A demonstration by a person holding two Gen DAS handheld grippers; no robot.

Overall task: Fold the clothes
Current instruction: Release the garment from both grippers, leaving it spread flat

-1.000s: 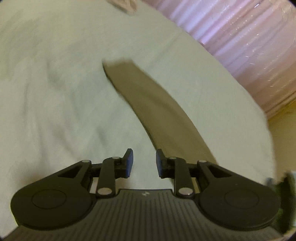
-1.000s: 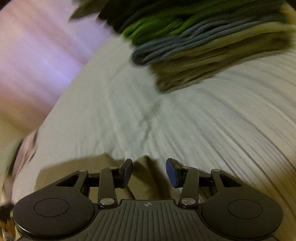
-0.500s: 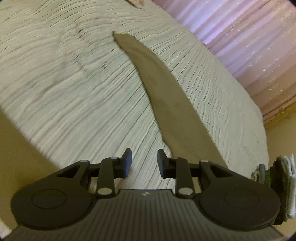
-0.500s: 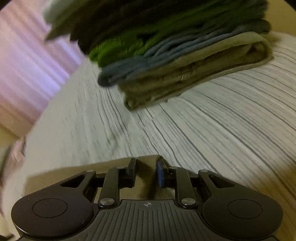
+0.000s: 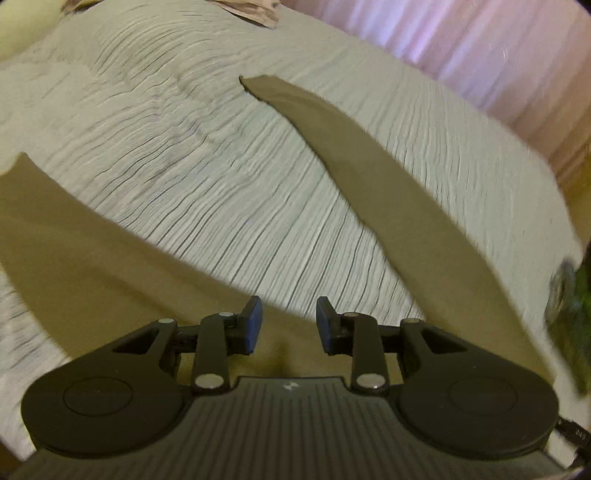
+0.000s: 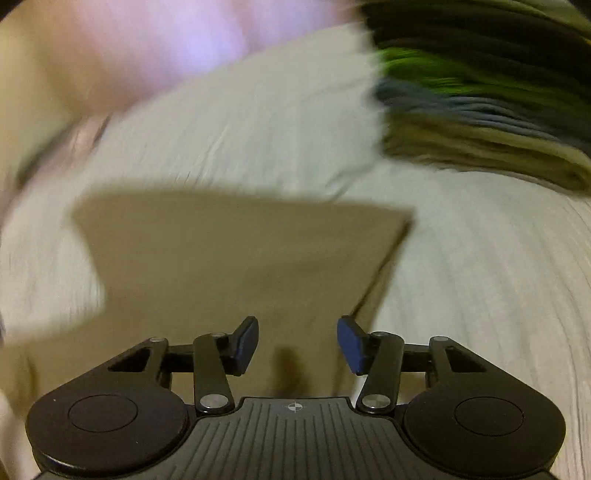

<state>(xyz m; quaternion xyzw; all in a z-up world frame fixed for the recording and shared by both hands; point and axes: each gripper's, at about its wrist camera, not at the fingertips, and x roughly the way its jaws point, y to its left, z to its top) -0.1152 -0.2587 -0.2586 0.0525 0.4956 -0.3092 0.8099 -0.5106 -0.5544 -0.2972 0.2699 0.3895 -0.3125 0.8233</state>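
Observation:
A tan garment [image 5: 399, 199] lies spread on the striped pale bedspread [image 5: 207, 177]. In the left wrist view one long strip of it runs away to the upper middle and another part lies at the lower left. My left gripper [image 5: 289, 325] is open just above the cloth, with nothing between its fingers. In the right wrist view a flat, squared section of the tan garment [image 6: 236, 258] lies in front of my right gripper [image 6: 297, 343], which is open over it. This view is blurred.
A stack of folded clothes [image 6: 487, 107], in olive, grey-blue, green and dark layers, sits on the bed at the upper right of the right wrist view. Pink curtains [image 5: 480, 55] hang beyond the bed's far edge. A crumpled pinkish cloth [image 5: 251, 11] lies at the far end.
The right gripper, nearly shut on the tan cloth's edge half a second ago, is now open and pulled back. The left gripper has swung back over the tan cloth and opened wider.

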